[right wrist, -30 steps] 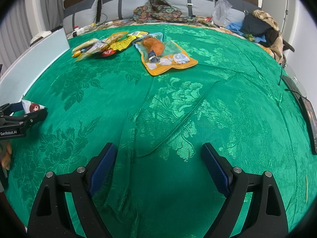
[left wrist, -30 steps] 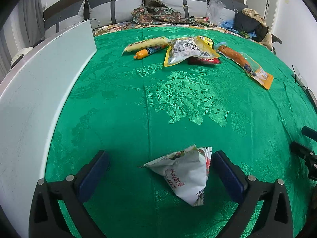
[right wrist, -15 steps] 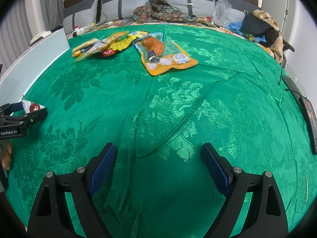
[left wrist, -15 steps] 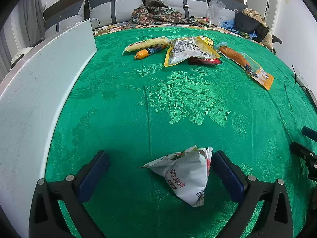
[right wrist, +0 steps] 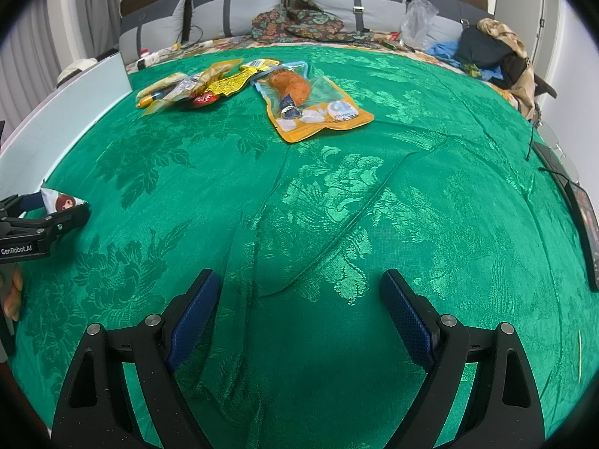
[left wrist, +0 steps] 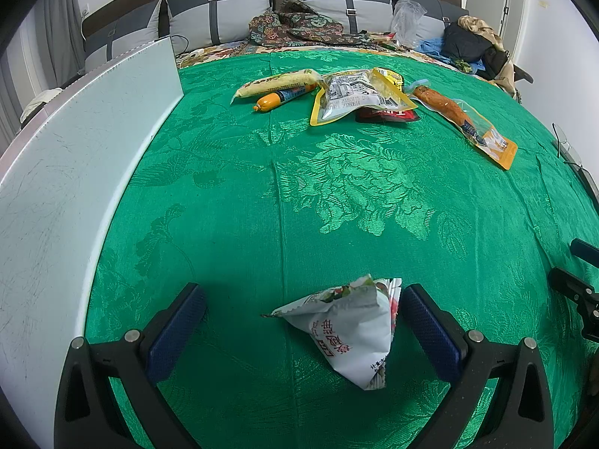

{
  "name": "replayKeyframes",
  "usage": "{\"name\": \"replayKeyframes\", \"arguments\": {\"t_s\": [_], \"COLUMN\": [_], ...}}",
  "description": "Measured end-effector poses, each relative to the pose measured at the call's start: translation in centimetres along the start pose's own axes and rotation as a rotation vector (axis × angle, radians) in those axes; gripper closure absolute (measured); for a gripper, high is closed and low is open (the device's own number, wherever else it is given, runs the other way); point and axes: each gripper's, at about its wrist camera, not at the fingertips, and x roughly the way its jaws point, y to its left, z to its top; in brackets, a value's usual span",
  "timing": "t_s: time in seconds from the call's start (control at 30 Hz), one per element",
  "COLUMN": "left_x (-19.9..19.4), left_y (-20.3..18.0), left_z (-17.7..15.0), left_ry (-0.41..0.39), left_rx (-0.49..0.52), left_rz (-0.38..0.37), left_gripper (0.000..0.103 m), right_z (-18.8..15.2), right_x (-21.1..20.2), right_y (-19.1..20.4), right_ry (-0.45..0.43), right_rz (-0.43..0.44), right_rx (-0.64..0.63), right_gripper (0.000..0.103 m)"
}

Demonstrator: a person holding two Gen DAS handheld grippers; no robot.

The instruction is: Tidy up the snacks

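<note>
My left gripper (left wrist: 299, 310) is open, with a white triangular snack bag (left wrist: 348, 333) lying on the green cloth between its fingers, close to the right finger (left wrist: 430, 329). Far ahead lie a yellow stick snack (left wrist: 277, 82), an orange sausage (left wrist: 279, 99), a yellow-edged silver pouch (left wrist: 355, 97), a red packet (left wrist: 385, 114) and an orange drumstick pouch (left wrist: 468, 123). My right gripper (right wrist: 299, 299) is open and empty over bare cloth. In the right wrist view the drumstick pouch (right wrist: 310, 108) and the snack pile (right wrist: 194, 86) lie far ahead, and the white bag (right wrist: 61, 202) shows at the left.
A white board (left wrist: 75, 172) stands along the left side of the green cloth (left wrist: 337, 194). Pillows (left wrist: 232, 11), patterned fabric and clothes (left wrist: 471, 45) lie at the back. A dark flat device (right wrist: 584, 220) lies at the right edge.
</note>
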Motion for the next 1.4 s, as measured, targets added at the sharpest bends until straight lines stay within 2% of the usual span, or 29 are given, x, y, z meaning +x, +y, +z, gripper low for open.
{"name": "replayKeyframes", "arguments": {"t_s": [0.9, 1.03, 1.07, 1.13, 1.2, 1.33, 1.4], "left_x": [0.0, 0.0, 0.0, 0.0, 0.1, 0.1, 0.1], "left_y": [0.0, 0.0, 0.0, 0.0, 0.0, 0.1, 0.1], "left_z": [0.0, 0.0, 0.0, 0.1, 0.1, 0.1, 0.1], "left_ry": [0.001, 0.001, 0.001, 0.001, 0.001, 0.001, 0.001], "left_rx": [0.0, 0.0, 0.0, 0.0, 0.0, 0.0, 0.0], "left_rz": [0.0, -0.001, -0.001, 0.0, -0.001, -0.001, -0.001], "left_gripper": [0.0, 0.0, 0.0, 0.0, 0.0, 0.0, 0.0], "right_z": [0.0, 0.3, 0.7, 2.2, 4.8, 11.7, 14.7], "right_x": [0.0, 0.0, -0.1, -0.9, -1.2, 2.8, 5.5], "right_y": [0.0, -0.1, -0.3, -1.3, -1.9, -2.5, -3.4], "right_ry": [-0.006, 0.014, 0.009, -0.056, -0.11, -0.038, -0.002], "right_rz": [0.0, 0.016, 0.026, 0.048, 0.05, 0.068, 0.078], "right_rx": [0.0, -0.017, -0.007, 0.031, 0.034, 0.009, 0.058], "right_gripper": [0.011, 0.013, 0.013, 0.013, 0.013, 0.013, 0.013]}}
